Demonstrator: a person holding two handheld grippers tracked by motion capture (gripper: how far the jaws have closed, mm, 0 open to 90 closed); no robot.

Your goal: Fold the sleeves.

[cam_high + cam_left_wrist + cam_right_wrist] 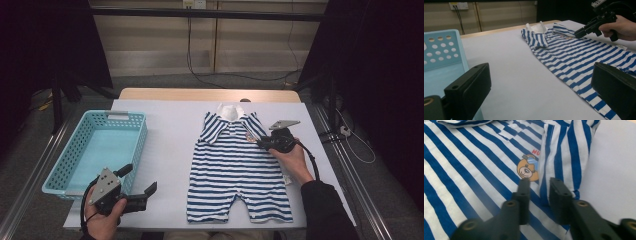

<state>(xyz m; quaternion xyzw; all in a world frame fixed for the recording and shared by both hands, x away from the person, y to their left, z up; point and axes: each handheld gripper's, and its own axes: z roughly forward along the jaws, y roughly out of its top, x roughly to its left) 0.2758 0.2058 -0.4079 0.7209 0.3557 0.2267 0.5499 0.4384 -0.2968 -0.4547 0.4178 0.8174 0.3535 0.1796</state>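
A blue-and-white striped baby romper (235, 165) lies flat on the white table (167, 150), collar away from me. Its right sleeve (566, 152) is folded in over the chest, beside a bear print (527, 170). My right gripper (257, 141) rests low over that folded sleeve, jaws a narrow gap apart, with the sleeve's fold edge lying in the gap and not pinched. In the left gripper view the right gripper (577, 33) points at the romper's (574, 57) shoulder. My left gripper (139, 179) hovers at the table's near left, wide open with nothing in it.
A light blue perforated plastic basket (65, 167) stands at the table's left edge, just beside the left gripper; its wall (441, 50) is close on that side. Bare white tabletop separates basket and romper. Cables lie on the floor beyond the table.
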